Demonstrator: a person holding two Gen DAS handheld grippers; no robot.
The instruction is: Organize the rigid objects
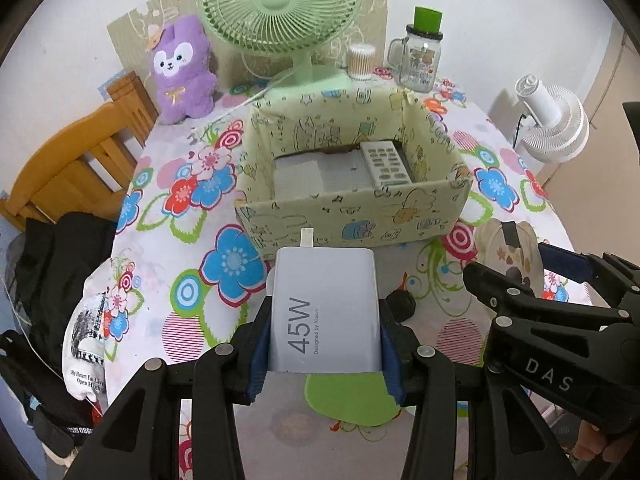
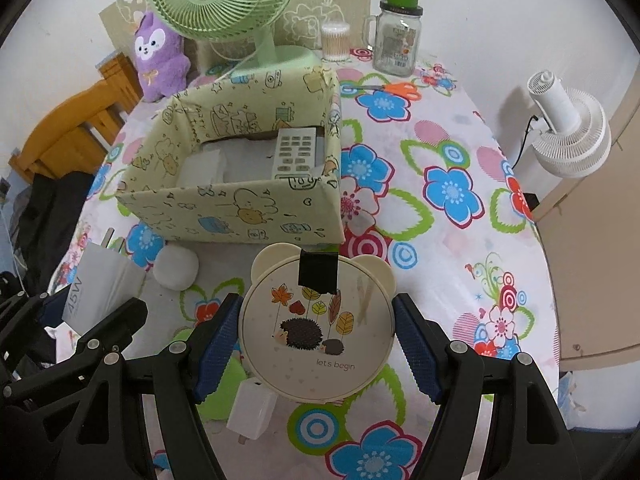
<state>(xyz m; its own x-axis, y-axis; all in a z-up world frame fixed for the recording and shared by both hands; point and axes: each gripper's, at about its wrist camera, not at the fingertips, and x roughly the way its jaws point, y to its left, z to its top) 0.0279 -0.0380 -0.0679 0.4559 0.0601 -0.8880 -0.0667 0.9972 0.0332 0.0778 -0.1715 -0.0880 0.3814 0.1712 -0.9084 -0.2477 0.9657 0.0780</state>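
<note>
- left tool [image 1: 324,344] clenched on white 45w charger [image 1: 324,308], held clear above the floral worktop [image 1: 160,184], just before the box [image 1: 352,216].
- right tool [image 2: 318,344] grips round bear-eared case [image 2: 318,332] between blue pads.
- remote [image 1: 386,162] lies inside box, right side.
- small white plug [image 2: 252,412] on worktop beneath the case.
</note>
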